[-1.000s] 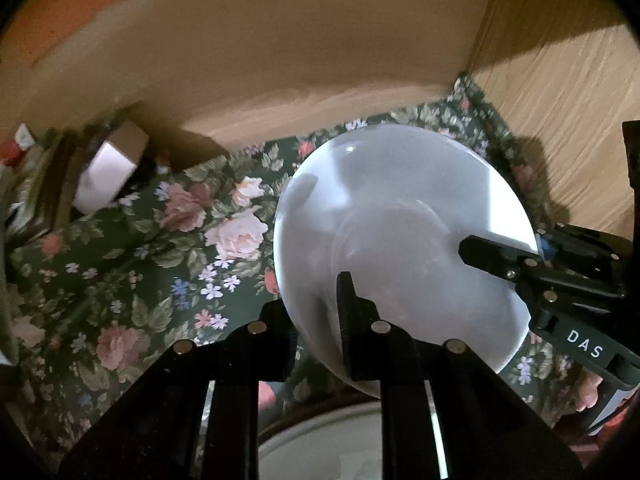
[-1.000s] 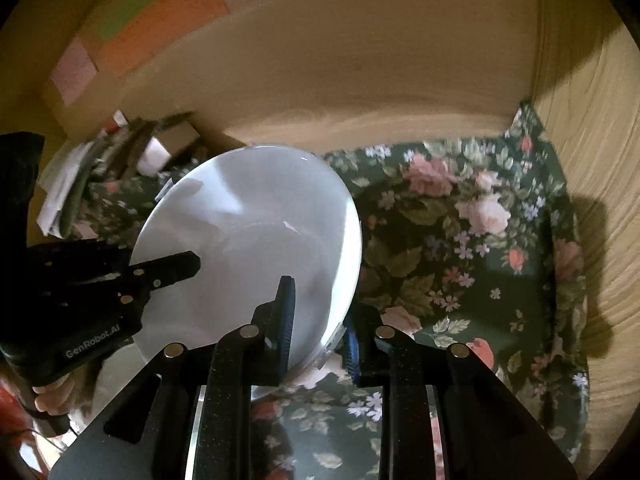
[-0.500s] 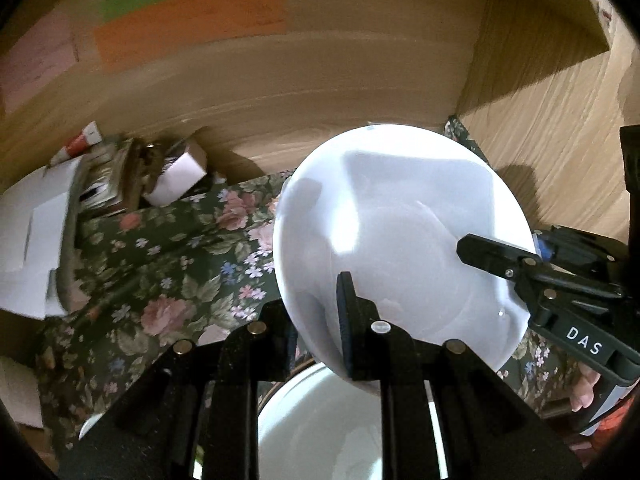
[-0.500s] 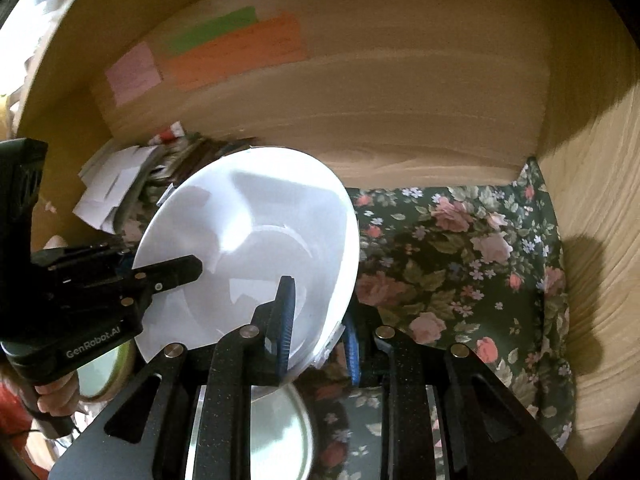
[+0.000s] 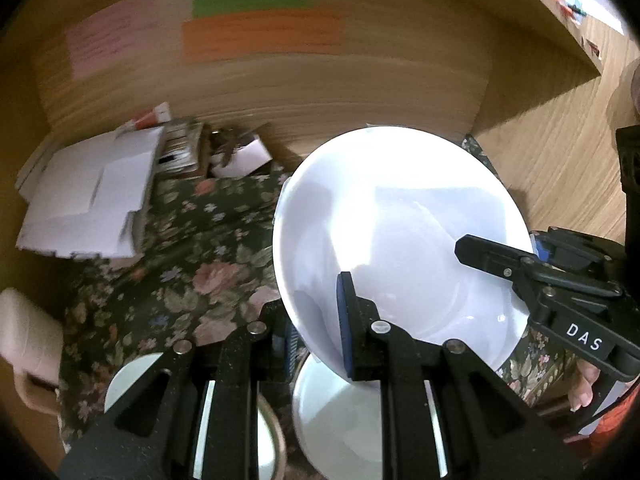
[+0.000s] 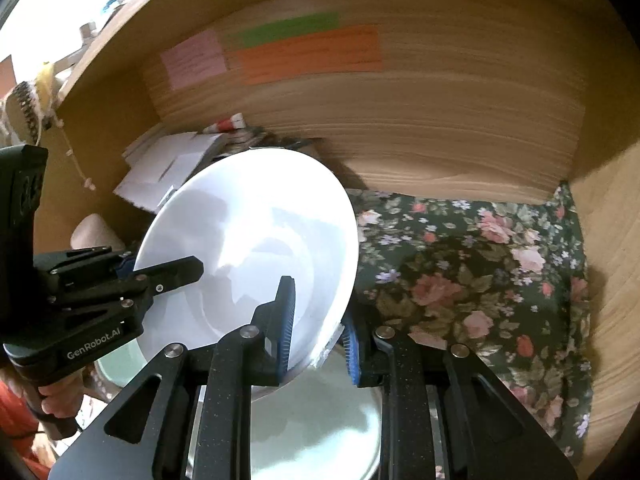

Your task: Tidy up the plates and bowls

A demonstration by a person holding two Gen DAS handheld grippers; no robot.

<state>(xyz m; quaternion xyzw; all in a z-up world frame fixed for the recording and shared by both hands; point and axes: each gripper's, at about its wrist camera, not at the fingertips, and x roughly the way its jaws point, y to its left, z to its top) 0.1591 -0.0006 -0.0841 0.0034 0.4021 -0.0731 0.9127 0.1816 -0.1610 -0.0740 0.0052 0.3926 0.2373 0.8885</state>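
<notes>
The white plate (image 5: 400, 240) hangs tilted at centre frame, above the floral cloth (image 5: 192, 264) and a white bowl (image 5: 340, 420) at the bottom edge. The left gripper (image 5: 320, 320) is clamped on its lower rim; the right gripper (image 6: 316, 320) pinches the opposite rim. Glazed, stiff and probably slippery and breakable, the plate seems safest held at the rim from both sides. Papers (image 5: 88, 200) lie upper left.

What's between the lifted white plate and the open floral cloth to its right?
Nothing visible. The white plate is clamped by both hand-held grippers, left and right; the floral cloth to its right lies bare.
</notes>
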